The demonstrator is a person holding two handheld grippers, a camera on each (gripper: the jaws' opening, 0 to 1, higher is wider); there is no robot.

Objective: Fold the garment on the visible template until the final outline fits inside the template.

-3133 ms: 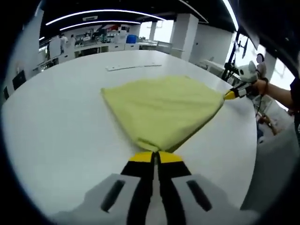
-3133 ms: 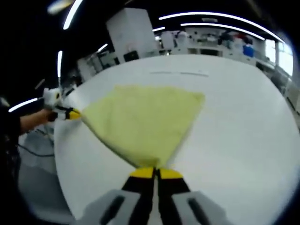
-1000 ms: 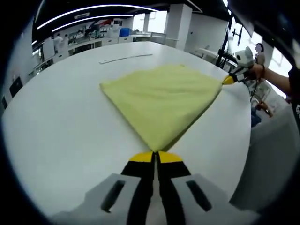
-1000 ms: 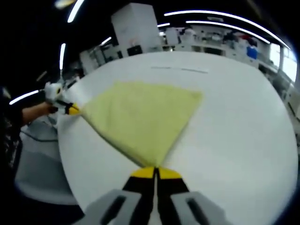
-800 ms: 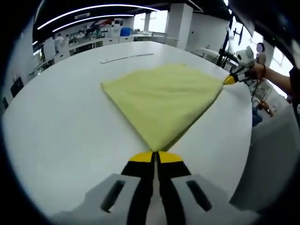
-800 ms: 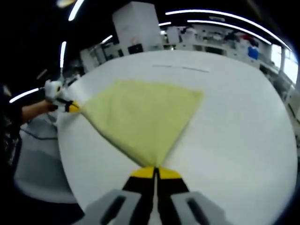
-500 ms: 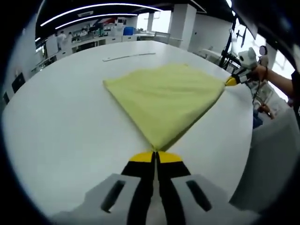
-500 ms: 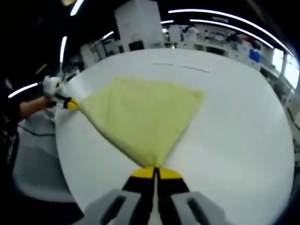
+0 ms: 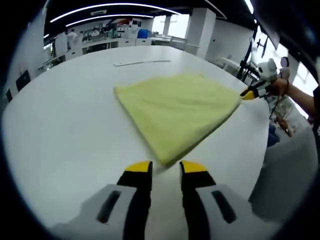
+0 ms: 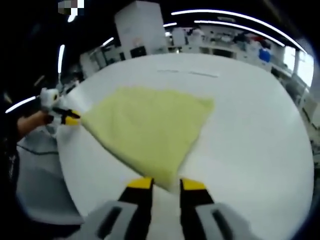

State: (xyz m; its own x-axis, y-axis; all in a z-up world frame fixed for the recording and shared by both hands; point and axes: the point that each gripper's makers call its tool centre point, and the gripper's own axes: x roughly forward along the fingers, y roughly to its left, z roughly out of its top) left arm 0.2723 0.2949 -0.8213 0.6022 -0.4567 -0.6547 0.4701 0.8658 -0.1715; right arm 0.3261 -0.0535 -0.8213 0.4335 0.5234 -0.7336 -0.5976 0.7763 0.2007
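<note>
Both grippers, left gripper (image 9: 165,169) and right gripper (image 10: 166,184), are spread wide, nothing held; the garment (image 9: 177,107) lies released on the table (image 9: 65,125). At 12 o'clock, the faint template strip (image 9: 142,62) is missed, so the outline may be judged wrongly.

1. The left gripper view sits low over the table (image 9: 60,130), close behind the near corner of the cloth (image 9: 175,107), and looks along its own hand-held gripper (image 9: 166,170) towards the room's far benches.
2. The right gripper view looks from the cloth's (image 10: 150,125) neighbouring corner, equally near, along its own hand-held gripper (image 10: 165,186).
3. Both share the cloth and table (image 10: 250,125); each catches the other hand-held gripper at its edge.
</note>
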